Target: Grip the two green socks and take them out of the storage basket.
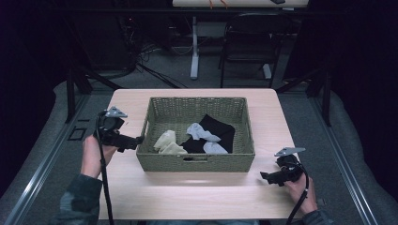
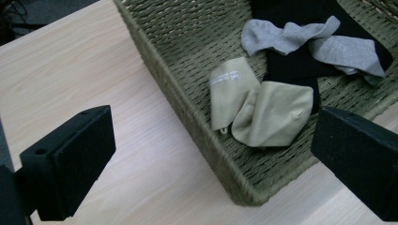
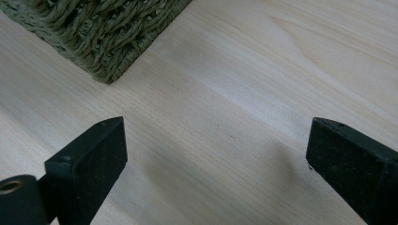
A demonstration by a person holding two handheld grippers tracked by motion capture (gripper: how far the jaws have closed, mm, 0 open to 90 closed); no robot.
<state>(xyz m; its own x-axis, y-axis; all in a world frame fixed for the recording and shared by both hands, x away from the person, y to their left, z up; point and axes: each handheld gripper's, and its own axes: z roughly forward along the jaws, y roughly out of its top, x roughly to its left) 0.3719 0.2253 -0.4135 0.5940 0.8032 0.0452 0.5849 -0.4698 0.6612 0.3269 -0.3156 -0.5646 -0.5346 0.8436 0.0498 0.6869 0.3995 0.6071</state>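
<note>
- A rectangular olive-green woven basket (image 1: 155,161) is set in the middle of the pale wooden table (image 1: 197,197), within reach of both hands.
- Socks are gathered inside it: a pair of beige folded socks (image 1: 168,143) near its left wall, two light grey socks (image 1: 202,133) lying on a black garment (image 1: 220,129) toward the right.
- The left tongs (image 1: 139,139) are held just beside the basket's left wall, jaws spread wide apart and empty, aimed toward the beige pair, which is judged the likeliest next pick.
- In the left gripper view the beige socks (image 2: 263,110) are framed between the jaws, which suggests an approach being lined up.
- The right tongs (image 1: 264,176) are kept low over bare table off the basket's front right corner, jaws apart and empty, seemingly parked out of the way.
</note>
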